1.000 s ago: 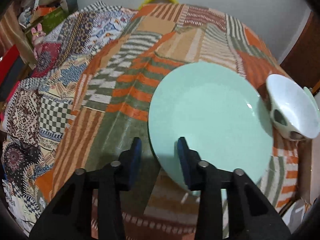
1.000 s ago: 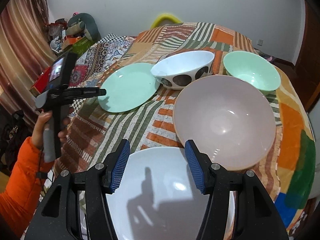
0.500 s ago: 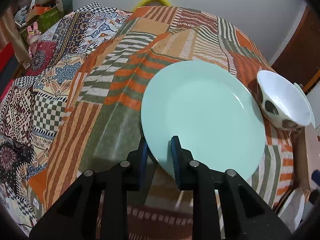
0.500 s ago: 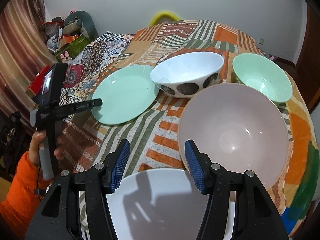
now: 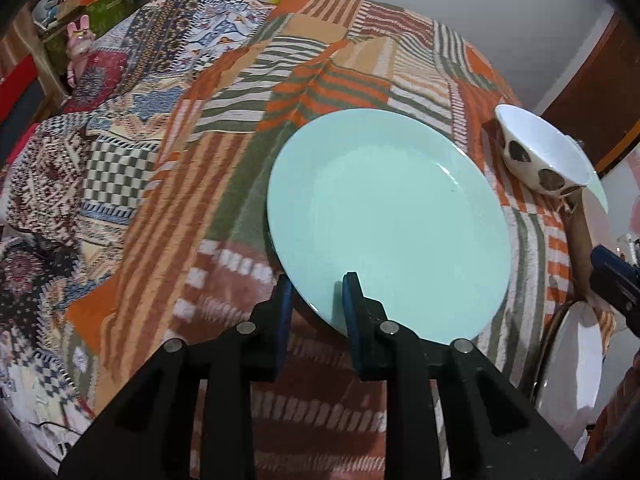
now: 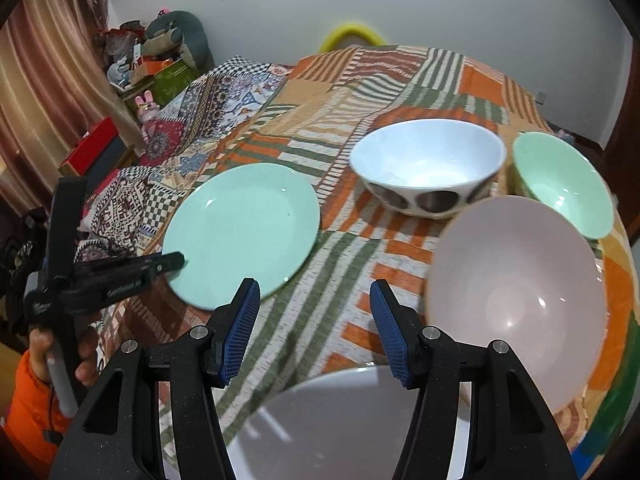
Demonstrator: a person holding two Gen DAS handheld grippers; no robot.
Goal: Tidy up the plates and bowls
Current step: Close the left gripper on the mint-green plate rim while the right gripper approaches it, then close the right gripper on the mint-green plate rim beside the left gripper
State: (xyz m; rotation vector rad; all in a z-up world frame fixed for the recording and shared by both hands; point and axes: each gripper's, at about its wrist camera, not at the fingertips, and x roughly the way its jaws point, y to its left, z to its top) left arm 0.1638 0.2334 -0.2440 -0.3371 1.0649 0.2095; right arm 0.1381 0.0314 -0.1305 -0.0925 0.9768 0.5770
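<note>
1. My left gripper is clamped on the near rim of the mint-green plate: one pad under the edge, the other on top. A second ago those jaws stood apart with only one finger over the rim, so the pinch is fresh.
2. The plate looks raised at my end now, a dark shadow showing beneath its left edge, while the far side sits low toward the patchwork cloth. Whether it is fully clear of the cloth I cannot tell.
3. From the right wrist view, the plate lies left of the white spotted bowl, well apart from the white plate at the bottom.
4. My right gripper hangs unclenched and empty over the stripes, between the green plate and the pink bowl. The white plate has slid lower in its view than a second ago.
5. The green bowl sits at the far right, behind the pink one.
6. My read: with the grip made, the green plate is ready to travel, likely onto the white plate. A rim pinch is thin, so I'd keep it level.
</note>
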